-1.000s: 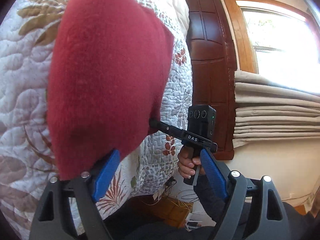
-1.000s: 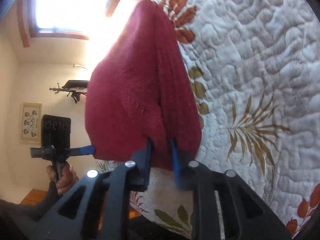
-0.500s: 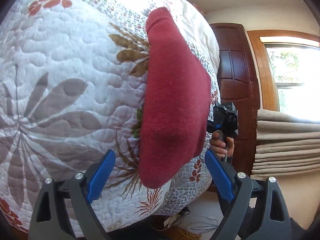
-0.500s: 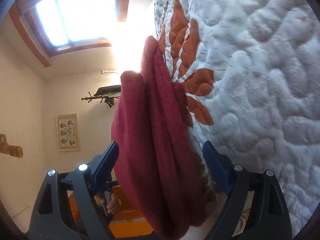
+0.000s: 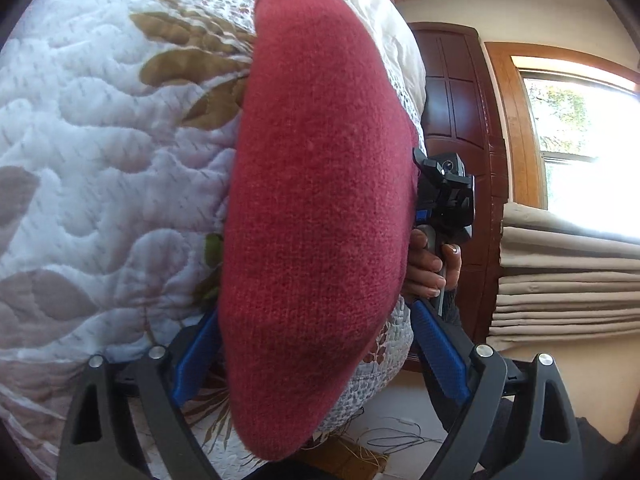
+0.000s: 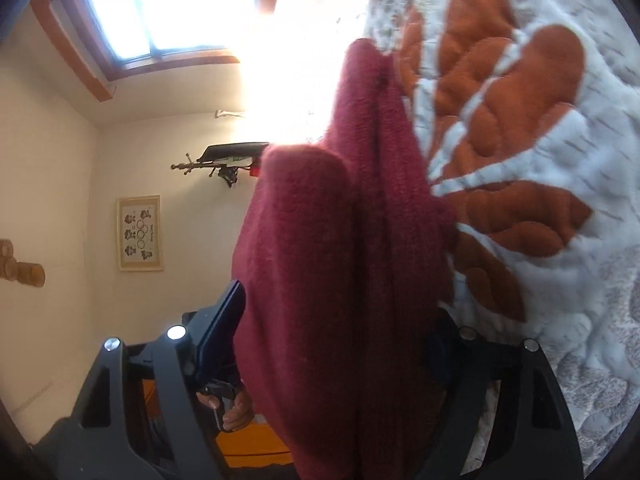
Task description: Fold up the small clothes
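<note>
On quilted bedspread (image 5: 100, 168) lies folded red knit garment (image 5: 320, 208), btw. the spread fingers of left gripper (image 5: 320, 356); right gripper (image 6: 336, 344) also released, straddling it.

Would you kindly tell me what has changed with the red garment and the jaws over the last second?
The right gripper, shut on the red knit garment a second ago, let go; its jaws now stand open. The garment now lies folded on the quilt. The left gripper closed in around it, jaws open as before.
</note>
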`<state>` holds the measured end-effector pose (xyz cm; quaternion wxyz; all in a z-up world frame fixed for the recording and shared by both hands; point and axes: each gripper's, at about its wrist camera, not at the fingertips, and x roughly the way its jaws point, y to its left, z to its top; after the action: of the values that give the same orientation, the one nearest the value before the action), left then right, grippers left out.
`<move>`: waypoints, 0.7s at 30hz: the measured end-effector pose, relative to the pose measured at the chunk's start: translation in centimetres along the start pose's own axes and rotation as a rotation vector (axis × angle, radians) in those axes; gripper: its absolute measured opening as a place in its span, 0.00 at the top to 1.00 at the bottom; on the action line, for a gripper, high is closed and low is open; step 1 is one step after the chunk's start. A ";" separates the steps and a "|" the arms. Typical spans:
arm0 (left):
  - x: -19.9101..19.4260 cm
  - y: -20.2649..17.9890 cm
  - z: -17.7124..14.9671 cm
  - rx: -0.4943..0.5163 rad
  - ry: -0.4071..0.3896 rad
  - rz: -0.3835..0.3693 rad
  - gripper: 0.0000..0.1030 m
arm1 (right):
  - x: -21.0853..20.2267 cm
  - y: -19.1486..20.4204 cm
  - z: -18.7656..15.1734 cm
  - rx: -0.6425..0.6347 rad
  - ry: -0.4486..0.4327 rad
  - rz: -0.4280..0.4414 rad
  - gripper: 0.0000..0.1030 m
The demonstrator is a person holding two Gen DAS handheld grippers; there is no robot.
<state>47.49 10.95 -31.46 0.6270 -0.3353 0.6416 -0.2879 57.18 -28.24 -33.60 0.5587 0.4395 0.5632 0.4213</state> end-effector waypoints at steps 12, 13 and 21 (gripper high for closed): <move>0.3 -0.2 0.7 -0.026 0.028 0.018 0.53 | 1.6 1.8 1.0 0.010 -0.041 -0.078 0.62; 0.1 -0.6 0.7 -0.008 0.032 0.034 0.54 | 1.6 2.2 0.9 0.002 -0.048 -0.096 0.63; -4.2 -3.2 0.4 0.085 -0.015 0.024 0.62 | 2.1 7.8 0.0 -0.065 -0.119 -0.139 0.65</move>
<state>48.10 12.31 -26.36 0.6490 -0.3029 0.6279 -0.3046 57.37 -24.19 -26.58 0.6331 0.4055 0.5440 0.3727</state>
